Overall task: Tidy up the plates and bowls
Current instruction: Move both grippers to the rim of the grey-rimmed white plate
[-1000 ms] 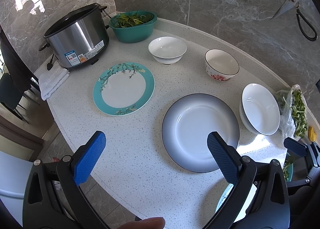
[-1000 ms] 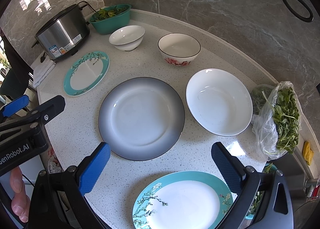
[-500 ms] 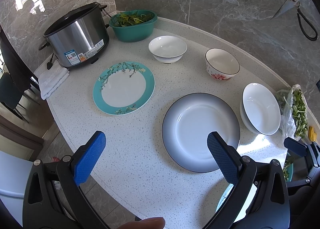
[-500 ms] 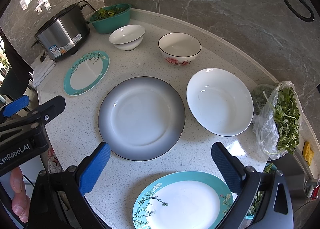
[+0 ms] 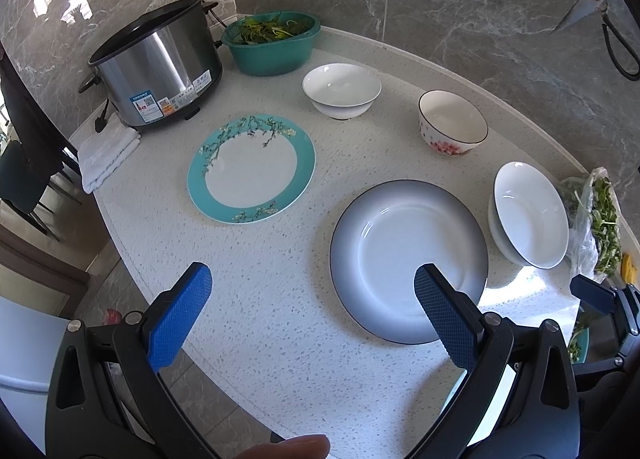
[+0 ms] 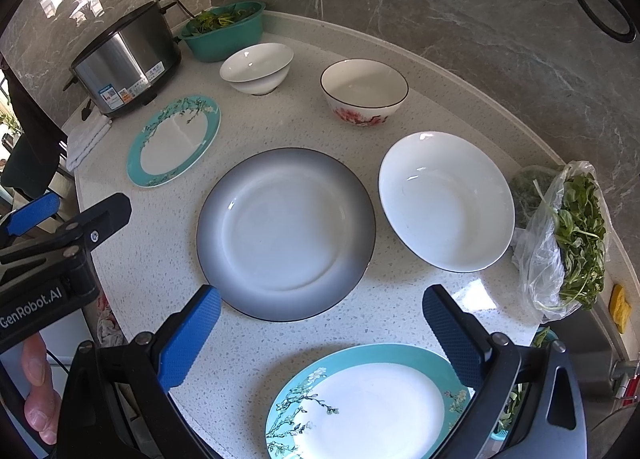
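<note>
Now both blue-padded tongs, left gripper (image 5: 312,311) and right gripper (image 6: 320,333), gape apart, empty, above the round grey-rimmed ceramic plate (image 6: 286,233).

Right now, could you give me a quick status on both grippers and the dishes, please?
Left gripper open, empty. Right gripper open, empty, above near teal plate. Grey plate, far teal plate and bowls untouched on counter. Nothing in the way.

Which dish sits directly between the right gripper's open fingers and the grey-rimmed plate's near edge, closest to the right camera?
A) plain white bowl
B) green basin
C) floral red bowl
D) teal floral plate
D: in the right wrist view a teal floral plate lies at the bottom of the frame just below the right gripper, nearer than the grey-rimmed plate.
</note>
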`<state>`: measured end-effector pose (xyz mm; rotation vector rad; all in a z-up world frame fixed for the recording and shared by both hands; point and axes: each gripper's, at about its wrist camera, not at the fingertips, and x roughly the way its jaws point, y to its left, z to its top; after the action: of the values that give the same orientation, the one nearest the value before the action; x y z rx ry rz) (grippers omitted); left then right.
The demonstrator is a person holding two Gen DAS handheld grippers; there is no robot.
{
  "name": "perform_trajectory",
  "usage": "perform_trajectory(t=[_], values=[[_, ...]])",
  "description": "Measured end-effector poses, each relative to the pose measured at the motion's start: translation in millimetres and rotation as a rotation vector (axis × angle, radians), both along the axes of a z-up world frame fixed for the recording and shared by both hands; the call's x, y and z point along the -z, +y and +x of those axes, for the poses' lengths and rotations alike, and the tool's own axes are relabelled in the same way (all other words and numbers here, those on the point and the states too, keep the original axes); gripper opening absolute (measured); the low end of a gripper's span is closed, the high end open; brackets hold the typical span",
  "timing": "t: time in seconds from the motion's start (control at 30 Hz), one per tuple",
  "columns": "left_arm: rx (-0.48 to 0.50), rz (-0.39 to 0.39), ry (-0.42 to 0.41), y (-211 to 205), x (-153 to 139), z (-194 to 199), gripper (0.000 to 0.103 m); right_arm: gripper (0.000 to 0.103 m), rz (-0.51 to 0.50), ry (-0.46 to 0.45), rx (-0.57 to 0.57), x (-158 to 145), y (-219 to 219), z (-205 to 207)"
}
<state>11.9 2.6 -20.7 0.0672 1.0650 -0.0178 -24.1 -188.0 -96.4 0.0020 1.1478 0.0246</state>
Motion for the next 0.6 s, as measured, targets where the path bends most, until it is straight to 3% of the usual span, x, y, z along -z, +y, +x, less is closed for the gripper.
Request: perform_trajectory(t=[0.1,0.17,0.3,0.43,0.5,0.53,0.6], values=[[0.019,-0.022,0.000,6,10,-2,0.103,0.103,0.031,-0.002,-0.004,4,-2,-2],[0.045,-0.090,0.004,15,20,-4,0.103,0.103,0.084,-0.015,-0.007,6,-6,-4],[0.079,-0.277,0.057,41,45,-2,0.103,0.103,0.257,-0.020,0.008,15,-20,-7],[0.143,-0.322,0.105,54,70,12,0.101,0.103,0.421,-0.016,0.046,34,-30,-11],[0.203,-0.360,0.145,57,84,24,0.101,0.098,0.487,-0.016,0.080,47,-34,-10],[0.221,-0.368,0.164,59,90,31,0.099,0.090,0.525,-0.003,0.104,53,-37,-9],[0.282,-0.383,0.188,57,99,43,0.090,0.084,0.604,0.013,0.141,63,-39,-5]])
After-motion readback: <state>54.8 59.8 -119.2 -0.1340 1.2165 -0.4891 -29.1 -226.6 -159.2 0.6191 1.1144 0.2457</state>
